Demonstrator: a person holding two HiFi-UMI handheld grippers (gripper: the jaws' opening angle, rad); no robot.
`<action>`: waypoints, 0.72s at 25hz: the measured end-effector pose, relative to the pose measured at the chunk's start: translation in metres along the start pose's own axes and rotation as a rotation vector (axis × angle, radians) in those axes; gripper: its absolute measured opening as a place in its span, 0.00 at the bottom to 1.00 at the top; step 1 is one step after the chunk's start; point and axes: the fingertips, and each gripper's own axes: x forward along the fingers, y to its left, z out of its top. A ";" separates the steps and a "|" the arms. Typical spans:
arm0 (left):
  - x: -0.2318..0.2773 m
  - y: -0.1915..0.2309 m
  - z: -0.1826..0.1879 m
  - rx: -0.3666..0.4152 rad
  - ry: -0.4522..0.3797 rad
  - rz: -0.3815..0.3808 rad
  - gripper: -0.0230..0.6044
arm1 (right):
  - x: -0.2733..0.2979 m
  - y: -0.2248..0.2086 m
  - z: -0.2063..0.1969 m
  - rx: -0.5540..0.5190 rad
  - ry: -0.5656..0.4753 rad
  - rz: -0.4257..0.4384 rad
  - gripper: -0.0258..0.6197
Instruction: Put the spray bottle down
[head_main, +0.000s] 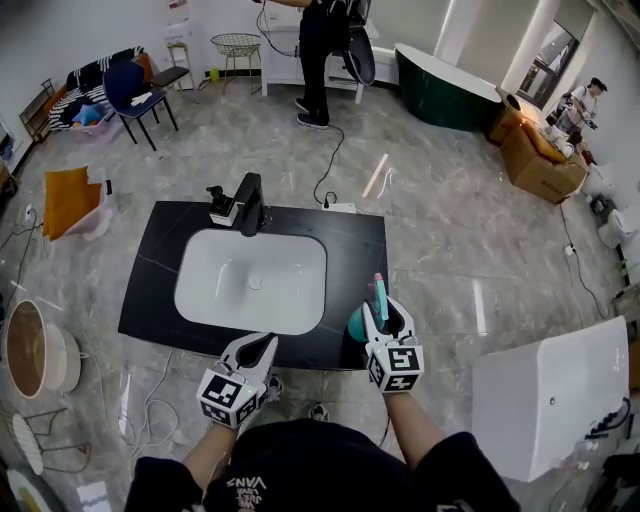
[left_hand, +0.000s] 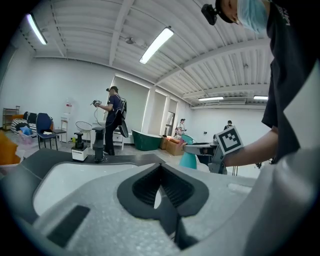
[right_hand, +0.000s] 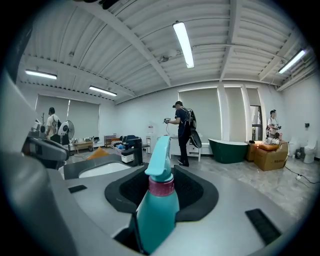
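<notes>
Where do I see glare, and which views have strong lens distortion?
Head view: glare streaks on the floor, mild bending at the edges. Left gripper view: strong fisheye, dark corners, bright ceiling lamp. Right gripper view: same fisheye; the spray bottle looks sharp.

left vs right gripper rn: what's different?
The right gripper is clamped on the teal spray bottle, held upright; the left gripper holds nothing. The right gripper's jaws stand apart around the bottle; the left gripper's jaws are together. Shared: both sit at the near edge of the black countertop, pointing forward.
</notes>
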 end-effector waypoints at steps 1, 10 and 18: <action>0.003 0.005 0.002 0.003 0.002 -0.006 0.05 | 0.006 -0.001 0.000 0.002 -0.002 -0.008 0.28; 0.013 0.049 0.008 0.010 0.020 -0.002 0.05 | 0.056 -0.005 0.000 -0.006 0.009 -0.045 0.28; 0.008 0.076 0.005 0.003 0.029 0.038 0.05 | 0.083 -0.019 0.002 0.007 -0.008 -0.082 0.28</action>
